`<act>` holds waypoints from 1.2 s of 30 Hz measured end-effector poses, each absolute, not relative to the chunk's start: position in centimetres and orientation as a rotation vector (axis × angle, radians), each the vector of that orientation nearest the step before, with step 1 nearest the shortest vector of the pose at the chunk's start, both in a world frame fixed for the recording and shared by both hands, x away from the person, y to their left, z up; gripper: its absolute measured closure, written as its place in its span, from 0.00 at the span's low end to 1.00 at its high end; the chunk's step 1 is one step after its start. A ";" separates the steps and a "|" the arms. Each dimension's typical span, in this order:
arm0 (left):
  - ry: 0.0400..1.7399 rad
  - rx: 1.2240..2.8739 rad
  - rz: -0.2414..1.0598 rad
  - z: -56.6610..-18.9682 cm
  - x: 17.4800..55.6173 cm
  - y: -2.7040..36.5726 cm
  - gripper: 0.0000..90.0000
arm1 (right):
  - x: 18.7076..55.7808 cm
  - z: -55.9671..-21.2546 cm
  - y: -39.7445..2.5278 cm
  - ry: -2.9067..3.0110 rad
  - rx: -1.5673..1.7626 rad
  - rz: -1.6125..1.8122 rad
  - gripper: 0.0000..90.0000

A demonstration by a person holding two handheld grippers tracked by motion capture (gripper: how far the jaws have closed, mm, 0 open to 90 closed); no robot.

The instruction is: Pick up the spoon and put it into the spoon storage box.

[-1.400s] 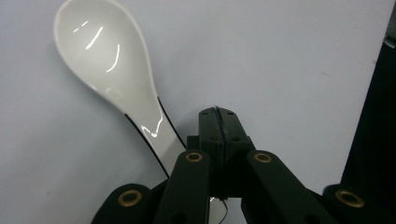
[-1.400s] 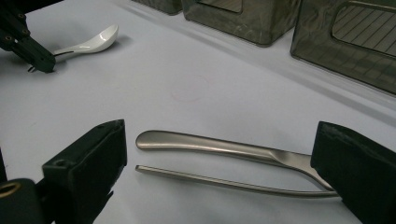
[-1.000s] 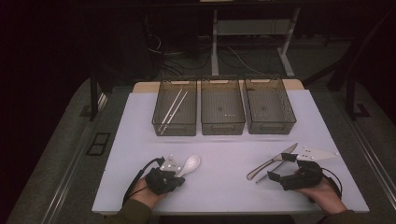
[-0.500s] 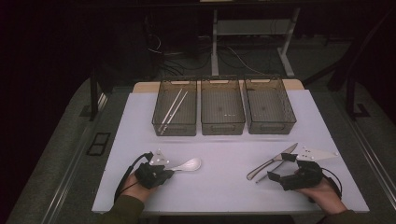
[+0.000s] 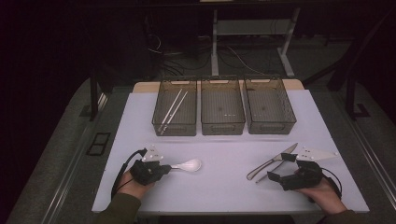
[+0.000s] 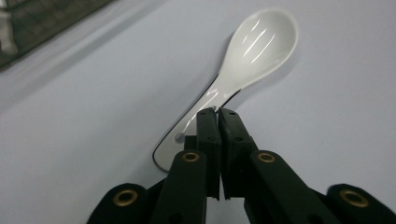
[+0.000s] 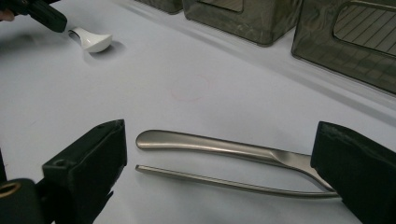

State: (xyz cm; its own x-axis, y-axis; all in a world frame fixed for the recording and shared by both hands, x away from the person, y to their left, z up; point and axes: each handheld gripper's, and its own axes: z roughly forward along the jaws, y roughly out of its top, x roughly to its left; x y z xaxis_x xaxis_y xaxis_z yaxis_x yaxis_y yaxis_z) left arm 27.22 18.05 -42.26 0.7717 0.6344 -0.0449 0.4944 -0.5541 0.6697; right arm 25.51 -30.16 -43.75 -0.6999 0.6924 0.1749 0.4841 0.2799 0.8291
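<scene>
A white table [image 5: 219,186] stood in a dark room, with cables and a metal frame on the floor beyond it. Three dark bins sat in a row at its far side; the left bin [image 5: 175,108] held pale chopsticks [image 5: 171,110], the middle bin [image 5: 222,107] and right bin [image 5: 269,106] looked nearly bare, though the gloom made their floors hard to read.

The left hand [image 5: 135,185] rested low at the near left edge, its left gripper [image 5: 164,168] pointing right along the table. Its jaws were pressed together over the handle of a white spoon [image 6: 233,79], which lay flat with its bowl up and away from the gripper; the handle's tip passed under the jaws, so whether they pinched it or just met above it could not be told.

The right hand [image 5: 322,192] lay at the near right, the right gripper [image 5: 280,168] aimed left with jaws wide apart. Between them lay a knife [image 7: 219,144] and a thin metal rod [image 7: 224,183], side by side, their far ends hidden behind the right jaw.
</scene>
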 end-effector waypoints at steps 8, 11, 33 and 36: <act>0.790 2.174 0.228 -41.5 28.2 17.1 0.70 | 25.6 -43.8 -30.1 2.326 1.096 1.383 0.04; 0.782 2.135 0.208 -41.2 29.0 16.7 0.64 | 25.6 -43.8 -30.1 2.326 1.096 1.382 0.04; 0.686 2.216 0.139 -42.8 32.1 12.4 0.42 | 25.6 -43.8 -30.1 2.326 1.094 1.382 0.04; 0.676 2.247 0.139 -43.1 32.1 12.2 0.41 | 25.6 -43.8 -30.1 2.326 1.094 1.380 0.04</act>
